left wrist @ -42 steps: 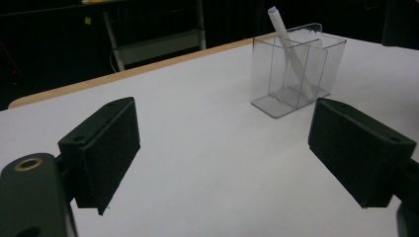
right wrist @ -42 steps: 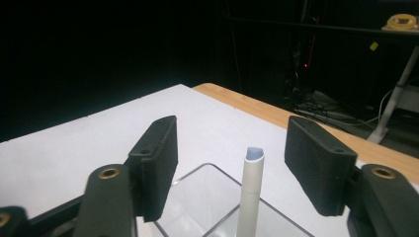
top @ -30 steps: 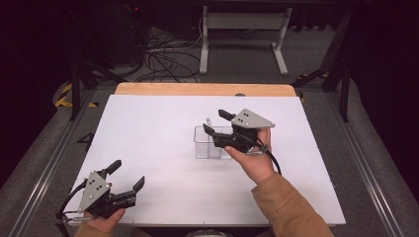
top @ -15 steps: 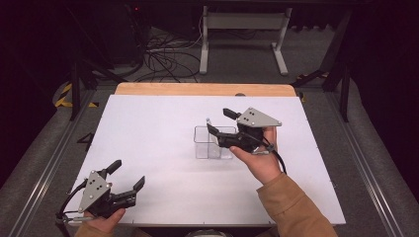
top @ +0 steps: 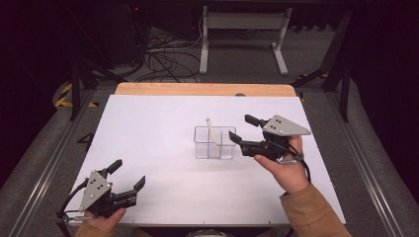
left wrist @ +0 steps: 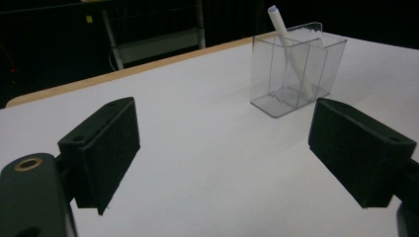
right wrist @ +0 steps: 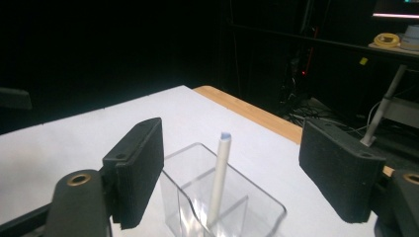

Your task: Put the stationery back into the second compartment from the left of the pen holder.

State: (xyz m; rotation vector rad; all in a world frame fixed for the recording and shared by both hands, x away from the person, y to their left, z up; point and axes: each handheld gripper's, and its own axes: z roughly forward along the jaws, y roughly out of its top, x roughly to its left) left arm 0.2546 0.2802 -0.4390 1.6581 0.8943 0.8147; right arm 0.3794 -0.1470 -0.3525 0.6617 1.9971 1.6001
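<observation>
A clear plastic box (top: pixel 214 142) with an inner divider stands near the middle of the white table (top: pixel 148 128). A white pen (top: pixel 212 135) leans upright inside it, also seen as the pen (left wrist: pixel 291 47) and the pen (right wrist: pixel 218 180). My right gripper (top: pixel 241 129) hovers just right of the box, open, jaws spread with nothing between them. My left gripper (top: pixel 127 174) rests at the table's front left corner, open and empty, far from the box (left wrist: pixel 295 66). The box (right wrist: pixel 217 207) lies low between the right jaws in the right gripper view.
A wooden strip (top: pixel 205 89) runs along the table's far edge. Beyond it are cables (top: pixel 163 54) and a metal stand (top: pixel 242 34) on the dark floor. Rails (top: pixel 44 163) flank both sides of the table.
My right gripper has drawn back to the right, away from the box, leaving the pen standing inside it. The left gripper has not moved.
</observation>
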